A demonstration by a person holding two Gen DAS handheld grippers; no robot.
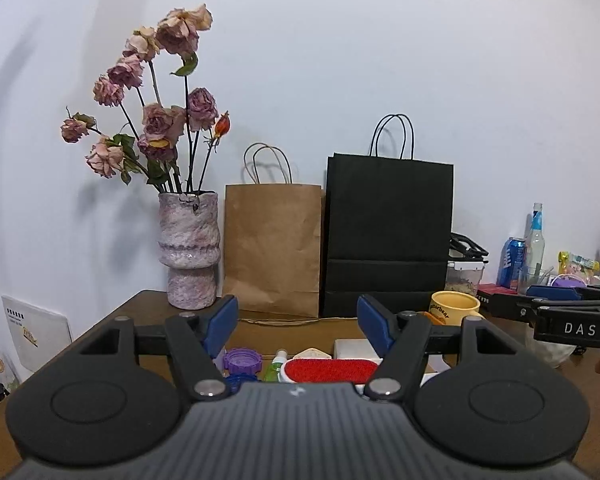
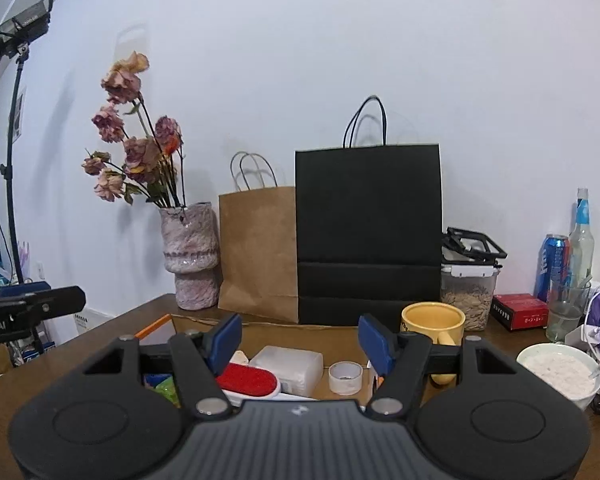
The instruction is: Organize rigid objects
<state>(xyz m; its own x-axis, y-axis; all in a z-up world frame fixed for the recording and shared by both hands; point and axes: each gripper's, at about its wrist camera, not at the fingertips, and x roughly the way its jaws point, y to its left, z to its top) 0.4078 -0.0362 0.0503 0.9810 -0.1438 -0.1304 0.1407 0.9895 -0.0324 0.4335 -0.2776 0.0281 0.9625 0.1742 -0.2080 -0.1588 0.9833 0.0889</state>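
Two handheld black grippers with blue finger pads hover side by side above an open brown cardboard box [image 2: 188,322] on a dark wooden table [image 2: 112,340]. The left gripper [image 1: 298,320] has its jaws spread with nothing between them, and so does the right gripper [image 2: 300,338]. Inside the box lie the rigid objects: a red-bristled oval brush in a white frame [image 2: 248,384], a frosted white plastic case [image 2: 290,364], a small roll of clear tape [image 2: 344,376], a purple ridged screw cap [image 1: 242,360] and a small green bottle [image 1: 275,368]. Just behind the box stands a yellow ceramic mug [image 2: 434,320]. Against the white wall stand a mottled pink pottery vase of dried roses [image 2: 190,256], a brown paper bag [image 2: 260,252] and a black paper bag [image 2: 368,232].
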